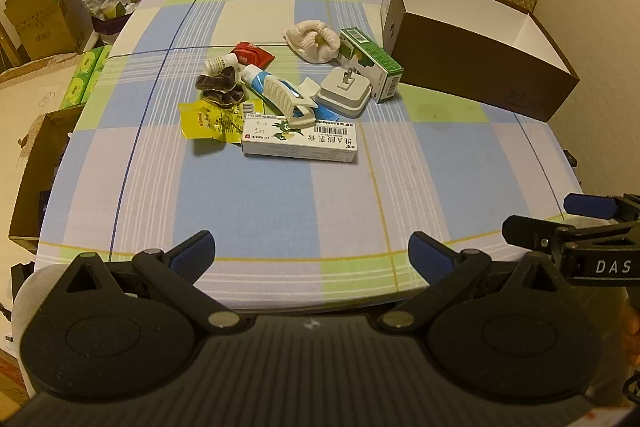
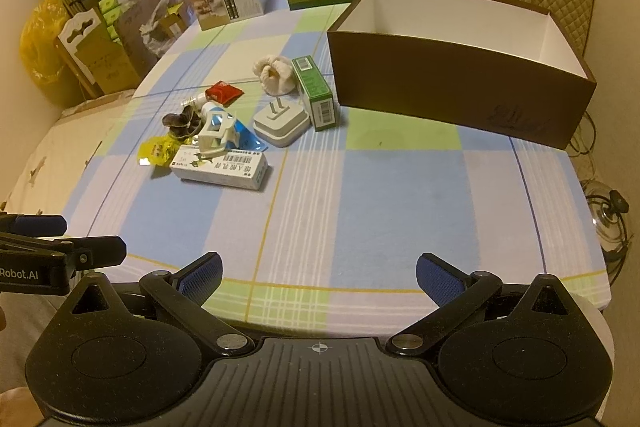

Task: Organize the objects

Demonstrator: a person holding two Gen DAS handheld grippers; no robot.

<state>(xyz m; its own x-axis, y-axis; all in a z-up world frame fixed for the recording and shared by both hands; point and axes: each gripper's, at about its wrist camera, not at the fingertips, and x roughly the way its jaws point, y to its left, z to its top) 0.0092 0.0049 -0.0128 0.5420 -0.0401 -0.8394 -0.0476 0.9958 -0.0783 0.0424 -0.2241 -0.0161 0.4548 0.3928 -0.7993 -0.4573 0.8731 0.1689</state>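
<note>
The brown open box [image 2: 460, 83] stands empty on the checked tablecloth [image 2: 360, 211], probably as the place where the small things should go. Just left of the box lies the heap: a green carton [image 2: 316, 95] nearest to it, then a white plug adapter [image 2: 280, 125], a white ointment box [image 2: 220, 169], and a white hair claw clip [image 2: 214, 135] lying on a blue tube. Well in front of the box, the left gripper [image 1: 312, 259] and the right gripper [image 2: 320, 275] hover wide open and carry nothing, so sorting seems not yet begun.

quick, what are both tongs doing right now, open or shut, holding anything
Left tongs: open, holding nothing, hovering over the near edge of the table.
Right tongs: open, holding nothing, also at the near edge.
</note>
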